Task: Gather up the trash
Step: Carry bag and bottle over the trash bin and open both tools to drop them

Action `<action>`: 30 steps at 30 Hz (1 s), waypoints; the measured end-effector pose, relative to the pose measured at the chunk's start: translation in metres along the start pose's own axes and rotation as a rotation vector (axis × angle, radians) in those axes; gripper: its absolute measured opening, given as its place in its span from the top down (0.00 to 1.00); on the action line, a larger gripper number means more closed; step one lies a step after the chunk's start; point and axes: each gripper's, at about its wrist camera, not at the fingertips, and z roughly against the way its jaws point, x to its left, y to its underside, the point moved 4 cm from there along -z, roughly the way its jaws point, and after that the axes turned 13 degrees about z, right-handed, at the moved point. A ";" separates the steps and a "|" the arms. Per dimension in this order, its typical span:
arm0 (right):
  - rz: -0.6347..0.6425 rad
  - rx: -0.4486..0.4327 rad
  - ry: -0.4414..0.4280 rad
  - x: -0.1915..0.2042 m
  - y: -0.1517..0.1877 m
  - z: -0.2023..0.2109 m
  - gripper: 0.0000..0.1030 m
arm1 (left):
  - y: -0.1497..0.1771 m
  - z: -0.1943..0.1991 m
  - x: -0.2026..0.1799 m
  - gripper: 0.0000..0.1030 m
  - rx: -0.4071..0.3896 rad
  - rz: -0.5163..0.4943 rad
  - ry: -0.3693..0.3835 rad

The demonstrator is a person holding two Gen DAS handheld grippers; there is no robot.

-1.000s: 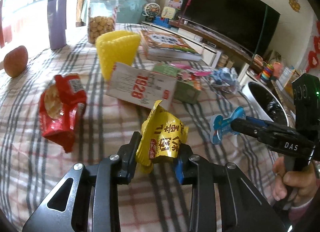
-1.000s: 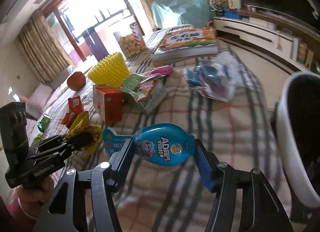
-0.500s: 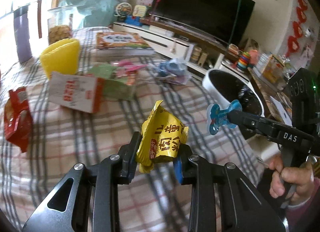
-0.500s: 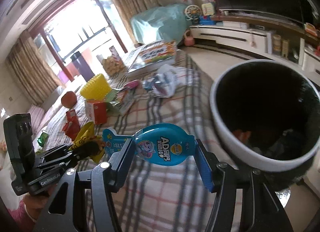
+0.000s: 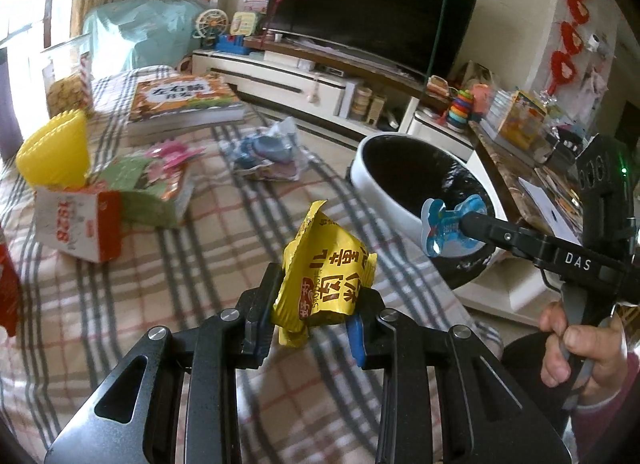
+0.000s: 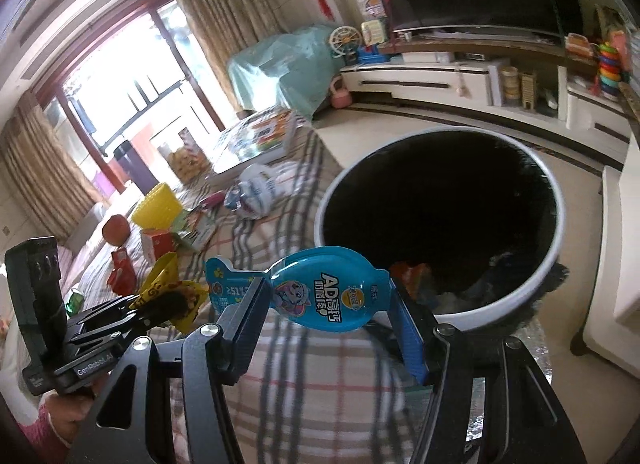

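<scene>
Two grippers, both loaded, both short of the bin (image 6: 558, 223). The right gripper (image 6: 328, 296) pinches a blue fish-shaped pack (image 6: 320, 292) across its body, jaws closed on it, tail sticking out past the left jaw. The left gripper (image 5: 314, 308) pinches a crumpled yellow wrapper (image 5: 326, 272), jaws pressed into its sides, most of the wrapper standing up above them.

The step looks like carry-to-bin and drop. From the right wrist view the bin mouth sits ahead of the jaws and to their right, with the pack hanging about at the near rim, not clearly over the opening. Best to push forward and right until the pack is well inside the rim line, then open. The pack is light and flat, so it could flutter onto the plaid cloth (image 5: 120, 304) if let go at the edge. The yellow wrapper is farther off: the bin lies ahead-right of the left jaws and beyond the other tool, so drop the right one first and clear out to avoid a clash.

Pose: the right tool is held roughly level, pointing across toward the bin, with the hand (image 5: 576, 352) gripping the handle below. The left tool points forward over the cloth, about level. More trash lies ahead-left of the left jaws: a red bag (image 6: 120, 278) and a white-red carton (image 5: 76, 223).
</scene>
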 end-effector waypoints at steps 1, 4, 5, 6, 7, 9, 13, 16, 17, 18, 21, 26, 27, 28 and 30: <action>-0.006 -0.003 0.006 -0.004 0.000 0.002 0.41 | -0.001 -0.002 -0.004 0.73 0.002 -0.004 0.004; -0.014 -0.012 0.021 -0.011 -0.001 0.006 0.41 | -0.004 -0.005 -0.012 0.73 0.007 -0.013 0.013; -0.019 -0.015 0.025 -0.015 -0.001 0.008 0.41 | -0.004 -0.007 -0.015 0.73 0.008 -0.015 0.016; -0.022 -0.018 0.028 -0.018 -0.002 0.009 0.41 | -0.005 -0.008 -0.019 0.73 0.008 -0.018 0.020; -0.024 -0.021 0.033 -0.021 -0.003 0.010 0.41 | -0.006 -0.009 -0.022 0.73 0.008 -0.022 0.023; -0.030 -0.027 0.040 -0.026 -0.004 0.012 0.41 | -0.008 -0.011 -0.029 0.73 0.008 -0.031 0.028; -0.045 -0.033 0.055 -0.038 -0.006 0.015 0.41 | -0.013 -0.018 -0.041 0.73 0.007 -0.047 0.037; -0.057 -0.037 0.071 -0.046 -0.008 0.017 0.41 | -0.017 -0.022 -0.049 0.73 0.008 -0.059 0.043; -0.060 -0.038 0.075 -0.049 -0.008 0.018 0.41 | -0.018 -0.024 -0.052 0.73 0.008 -0.065 0.044; -0.063 -0.039 0.079 -0.052 -0.009 0.018 0.41 | -0.019 -0.026 -0.056 0.73 0.008 -0.072 0.046; -0.073 -0.038 0.095 -0.061 -0.010 0.018 0.41 | -0.022 -0.031 -0.065 0.73 0.006 -0.087 0.049; -0.091 -0.034 0.117 -0.075 -0.012 0.018 0.41 | -0.029 -0.038 -0.076 0.73 0.007 -0.104 0.055; -0.095 -0.034 0.120 -0.077 -0.012 0.018 0.41 | -0.030 -0.040 -0.078 0.73 0.007 -0.106 0.056; -0.098 -0.033 0.122 -0.080 -0.012 0.017 0.41 | -0.032 -0.041 -0.080 0.73 0.007 -0.109 0.057; -0.102 -0.030 0.127 -0.084 -0.012 0.017 0.41 | -0.035 -0.045 -0.084 0.73 0.008 -0.112 0.059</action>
